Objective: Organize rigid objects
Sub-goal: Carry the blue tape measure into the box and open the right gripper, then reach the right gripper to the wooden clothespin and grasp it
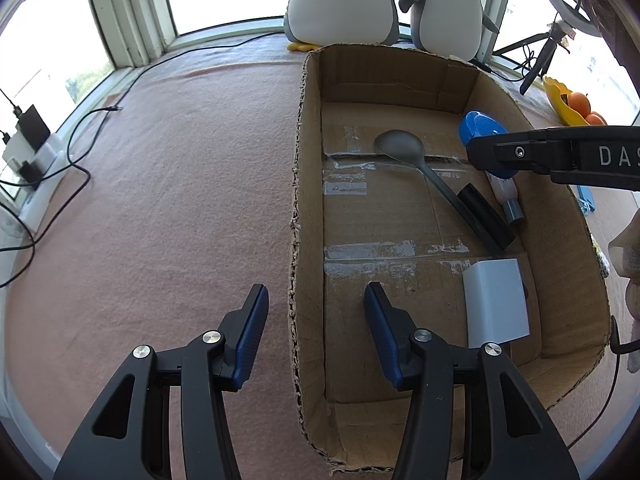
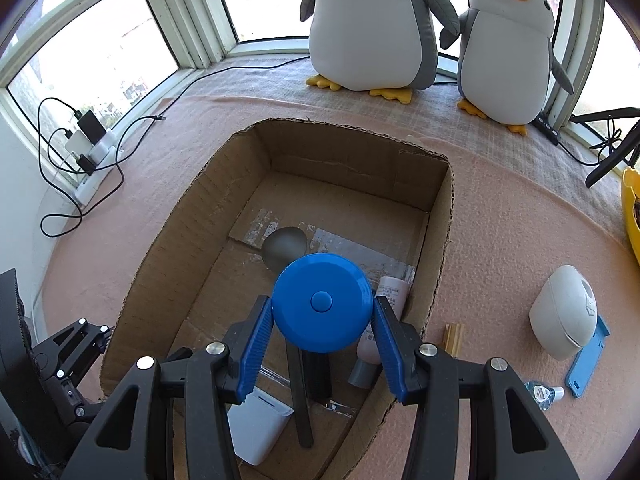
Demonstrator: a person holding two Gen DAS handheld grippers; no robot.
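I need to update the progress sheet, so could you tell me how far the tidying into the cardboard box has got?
Roughly halfway. Already in the cardboard box: a grey spoon, a black bar, a pink tube and a white block. In hand: the right gripper holds a blue disc over the box. Still outside on the cloth: a white case, a blue phone case, a small bottle and a wooden piece. The left gripper holds nothing.

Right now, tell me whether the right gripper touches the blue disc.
Touching. The right wrist view shows the right gripper with both blue pads pressed against the sides of the blue disc, held above the box.
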